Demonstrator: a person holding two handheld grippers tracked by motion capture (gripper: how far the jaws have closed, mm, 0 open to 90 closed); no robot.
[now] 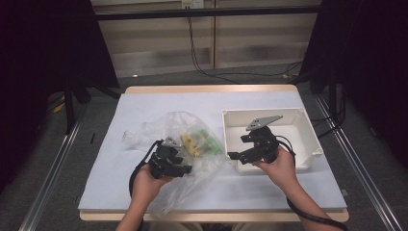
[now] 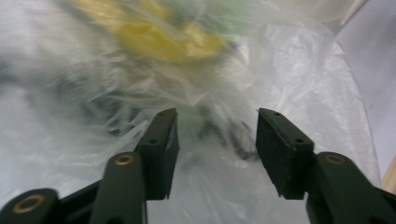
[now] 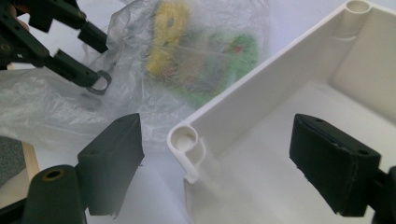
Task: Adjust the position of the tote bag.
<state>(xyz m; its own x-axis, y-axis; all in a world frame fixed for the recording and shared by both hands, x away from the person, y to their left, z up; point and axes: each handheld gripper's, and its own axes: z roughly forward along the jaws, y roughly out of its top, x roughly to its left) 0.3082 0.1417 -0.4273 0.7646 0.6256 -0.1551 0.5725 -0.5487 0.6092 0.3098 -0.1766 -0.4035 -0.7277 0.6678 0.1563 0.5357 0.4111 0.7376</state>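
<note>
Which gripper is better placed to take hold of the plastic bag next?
Left. The left gripper hangs right over the clear plastic bag, jaws apart with the film between them. The right gripper stands open at the corner of the white bin, beside the bag.

The bench is carrying a clear plastic bag under the left gripper and a white tray under the right gripper.

high view: above the near edge, facing forward and down over the whole pale blue surface | left tool view: close on crinkled clear plastic bag | right tool view: close at white plastic tray's corner | shared: bag, tray
</note>
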